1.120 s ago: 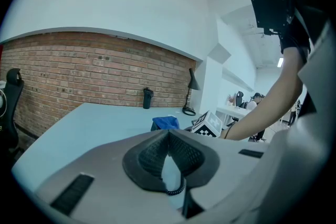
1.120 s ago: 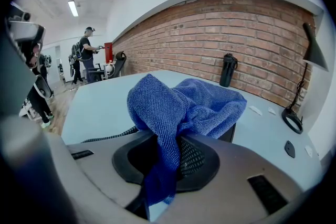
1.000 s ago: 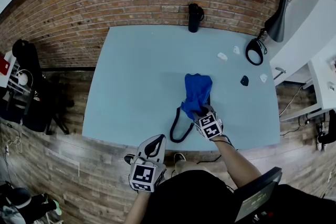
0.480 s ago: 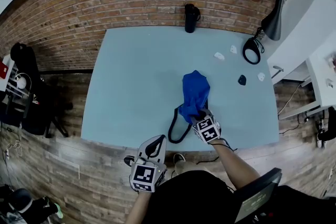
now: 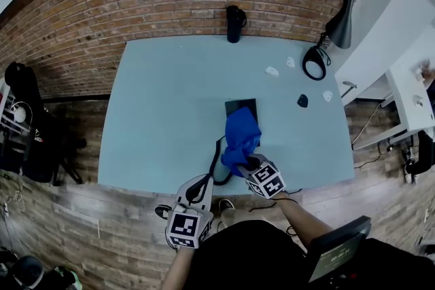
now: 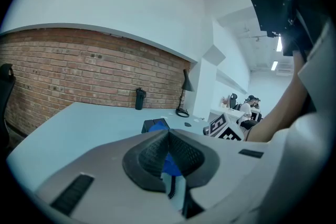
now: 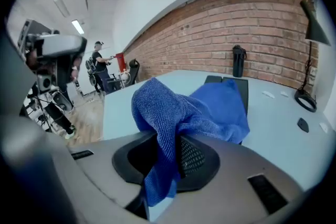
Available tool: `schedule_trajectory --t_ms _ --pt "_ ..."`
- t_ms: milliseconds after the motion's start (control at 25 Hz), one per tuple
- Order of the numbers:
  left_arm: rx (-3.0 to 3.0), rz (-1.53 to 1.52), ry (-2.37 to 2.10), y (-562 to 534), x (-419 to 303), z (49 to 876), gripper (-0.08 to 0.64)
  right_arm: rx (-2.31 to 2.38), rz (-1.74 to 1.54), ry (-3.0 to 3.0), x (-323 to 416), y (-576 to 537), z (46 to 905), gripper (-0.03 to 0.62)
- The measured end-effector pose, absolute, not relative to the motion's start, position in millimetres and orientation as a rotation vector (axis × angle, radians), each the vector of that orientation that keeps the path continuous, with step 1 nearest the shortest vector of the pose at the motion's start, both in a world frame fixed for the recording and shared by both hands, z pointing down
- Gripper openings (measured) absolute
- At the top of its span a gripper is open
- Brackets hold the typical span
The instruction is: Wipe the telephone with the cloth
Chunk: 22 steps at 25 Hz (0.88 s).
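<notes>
A black telephone (image 5: 240, 108) lies flat on the pale blue table (image 5: 163, 112); its far end shows, the rest is under a blue cloth (image 5: 240, 138). A black coiled cord (image 5: 216, 161) loops off it toward the front edge. My right gripper (image 5: 253, 165) is shut on the cloth's near end, and the cloth (image 7: 210, 107) drapes forward over the telephone (image 7: 242, 87). My left gripper (image 5: 198, 192) hangs shut below the table's front edge, holding nothing. The left gripper view shows the cloth (image 6: 156, 125) and the telephone (image 6: 149, 125) beyond its closed jaws.
A black bottle (image 5: 234, 23) stands at the table's far edge against the brick wall. A black desk lamp (image 5: 325, 44) sits at the far right. Small white pieces (image 5: 272, 71) and a dark one (image 5: 302, 100) lie near it. White desks are to the right.
My right gripper has pulled the cloth toward the front edge, uncovering the telephone's far end. The left gripper has barely moved.
</notes>
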State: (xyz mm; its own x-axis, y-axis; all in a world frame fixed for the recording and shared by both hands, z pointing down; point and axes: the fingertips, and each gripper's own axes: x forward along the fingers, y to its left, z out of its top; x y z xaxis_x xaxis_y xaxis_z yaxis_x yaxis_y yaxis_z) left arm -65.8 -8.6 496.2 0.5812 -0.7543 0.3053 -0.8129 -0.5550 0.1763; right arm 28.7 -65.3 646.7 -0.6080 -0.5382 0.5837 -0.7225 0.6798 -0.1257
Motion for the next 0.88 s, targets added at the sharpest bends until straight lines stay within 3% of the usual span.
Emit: schedule_trajectory --t_ms 600,880 --pt "2.489 0.265 -1.344 1 -81 494 0.018 1.308 -0.142 -2.612 46 -196 409 0.087" --pt "2.461 0.266 -1.386 5 -93 495 0.018 1.423 -0.24 -2.478 61 -246 421 0.087"
